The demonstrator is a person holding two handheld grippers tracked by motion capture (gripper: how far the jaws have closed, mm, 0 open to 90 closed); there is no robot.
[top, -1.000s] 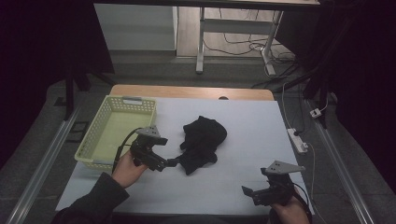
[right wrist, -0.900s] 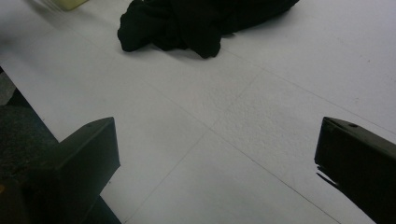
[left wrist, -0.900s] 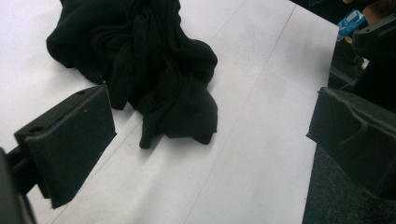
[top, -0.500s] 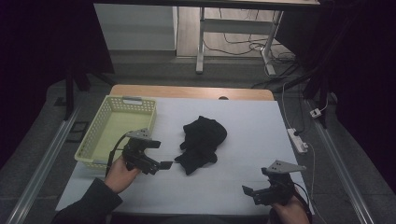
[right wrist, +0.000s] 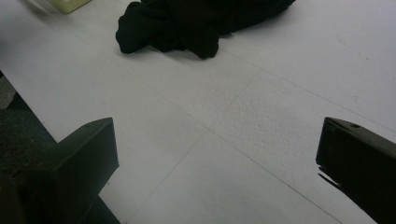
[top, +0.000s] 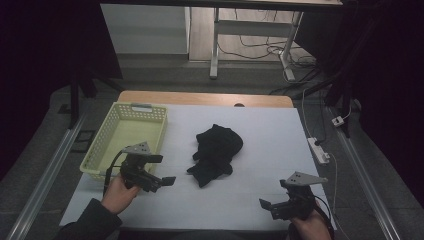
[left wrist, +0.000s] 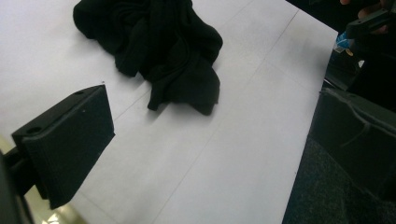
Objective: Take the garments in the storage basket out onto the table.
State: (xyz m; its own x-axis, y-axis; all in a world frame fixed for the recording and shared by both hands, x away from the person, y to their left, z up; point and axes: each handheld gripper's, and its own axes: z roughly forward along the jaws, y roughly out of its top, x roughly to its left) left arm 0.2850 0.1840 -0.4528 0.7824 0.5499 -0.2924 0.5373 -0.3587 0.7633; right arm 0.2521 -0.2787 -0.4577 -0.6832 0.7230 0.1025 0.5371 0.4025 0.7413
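Note:
A crumpled black cloth (top: 216, 152) lies loose in the middle of the white table (top: 270, 135). My left gripper (top: 162, 170) is held at the front left, a short way left of the cloth, and is open. In the left gripper view the cloth (left wrist: 154, 51) lies ahead of the wide-apart jaws, and nothing sits between them (left wrist: 210, 149). My right gripper (top: 272, 197) hovers near the front right edge, open and empty. From the right gripper view the cloth (right wrist: 196, 23) is farther off, beyond bare table between the jaws (right wrist: 219, 168).
An empty yellow-green mesh basket (top: 127, 137) stands at the table's left side, just behind my left hand. A white power strip (top: 318, 150) with its cable lies along the right edge. A wooden strip (top: 205, 98) borders the far edge.
My left gripper has drawn back to the left, away from the cloth's near edge. The cloth stays on the table. The right gripper has not moved.

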